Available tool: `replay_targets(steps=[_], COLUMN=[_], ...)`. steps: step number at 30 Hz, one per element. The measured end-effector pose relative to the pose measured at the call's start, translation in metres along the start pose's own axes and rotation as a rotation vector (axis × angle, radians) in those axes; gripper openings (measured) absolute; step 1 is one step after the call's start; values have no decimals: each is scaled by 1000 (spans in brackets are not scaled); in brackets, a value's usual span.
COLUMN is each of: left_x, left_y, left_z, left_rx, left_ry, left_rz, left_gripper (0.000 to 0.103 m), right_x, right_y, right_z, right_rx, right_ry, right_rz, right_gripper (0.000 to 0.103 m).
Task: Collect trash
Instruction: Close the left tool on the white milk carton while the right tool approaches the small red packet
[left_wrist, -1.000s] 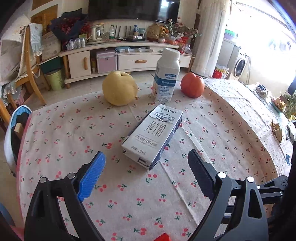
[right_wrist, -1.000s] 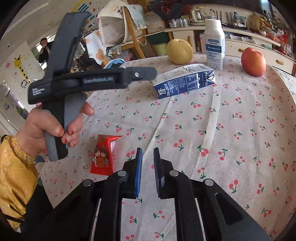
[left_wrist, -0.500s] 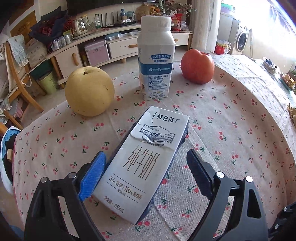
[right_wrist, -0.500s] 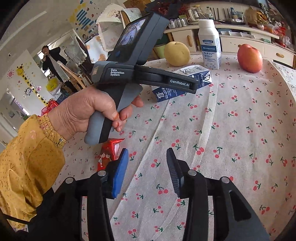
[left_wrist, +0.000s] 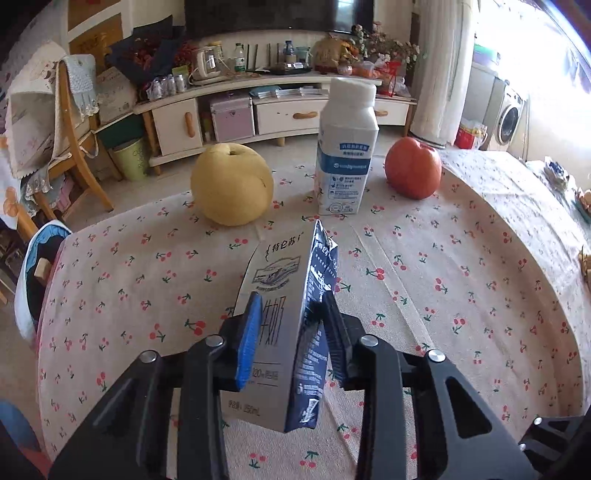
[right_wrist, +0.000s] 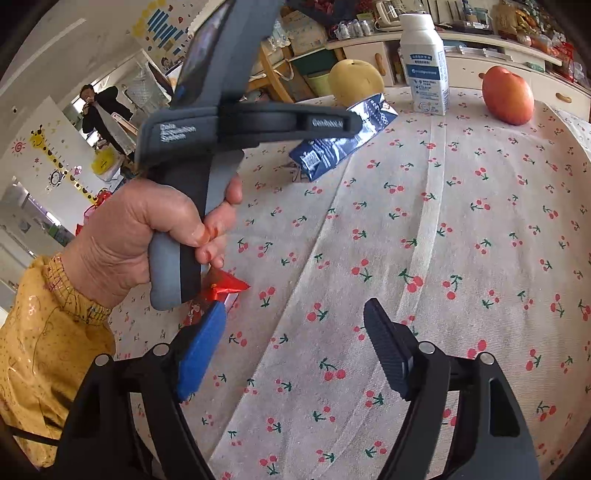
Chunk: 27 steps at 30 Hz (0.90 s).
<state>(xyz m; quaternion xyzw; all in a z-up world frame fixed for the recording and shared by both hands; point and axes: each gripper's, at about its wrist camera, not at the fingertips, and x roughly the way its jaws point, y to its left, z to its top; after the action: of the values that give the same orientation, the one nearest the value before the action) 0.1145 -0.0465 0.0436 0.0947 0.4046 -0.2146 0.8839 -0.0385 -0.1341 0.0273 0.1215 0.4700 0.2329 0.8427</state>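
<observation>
A grey-and-navy milk carton (left_wrist: 284, 332) is tipped up on its long edge on the cherry-print tablecloth (left_wrist: 461, 295). My left gripper (left_wrist: 290, 332) is closing, and its blue and black pads press on the carton's two sides. From the right wrist view the carton (right_wrist: 343, 144) sticks out past a hand (right_wrist: 147, 229) that grips the left gripper's handle. My right gripper (right_wrist: 293, 310) hovers low over the cloth, its jaws opening with nothing between them. A crumpled red drink carton (right_wrist: 225, 286) lies just beyond its blue finger, partly hidden by the hand.
Beyond the milk carton stand a yellow pear (left_wrist: 232, 184), a white-and-blue bottle (left_wrist: 345, 155) and a red apple (left_wrist: 413, 170). The table's far edge drops to the floor before a TV cabinet (left_wrist: 280, 110). A wooden chair (left_wrist: 74, 147) stands left. A person (right_wrist: 98, 107) stands far back.
The left gripper moved forward over the milk carton and closed on it; the carton went from lying flat to standing on edge. The right gripper went from shut to wide open.
</observation>
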Motion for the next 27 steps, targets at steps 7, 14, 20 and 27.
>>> replay_targets(steps=[7, 14, 20, 27], left_x=[-11, 7, 33, 24], left_y=[10, 9, 0, 8], left_z=[-16, -14, -14, -24], left_rx=[-7, 57, 99, 28], left_ry=[25, 93, 156, 131], left_rz=[12, -24, -13, 54], left_gripper=[33, 78, 75, 65], right_x=[12, 13, 8, 15], right_y=[22, 32, 25, 33], right_z=[-9, -16, -16, -15], right_rx=[-75, -115, -83, -96], right_ry=[32, 43, 40, 52], right_rz=[30, 25, 34, 48], right_gripper=[77, 77, 77, 77])
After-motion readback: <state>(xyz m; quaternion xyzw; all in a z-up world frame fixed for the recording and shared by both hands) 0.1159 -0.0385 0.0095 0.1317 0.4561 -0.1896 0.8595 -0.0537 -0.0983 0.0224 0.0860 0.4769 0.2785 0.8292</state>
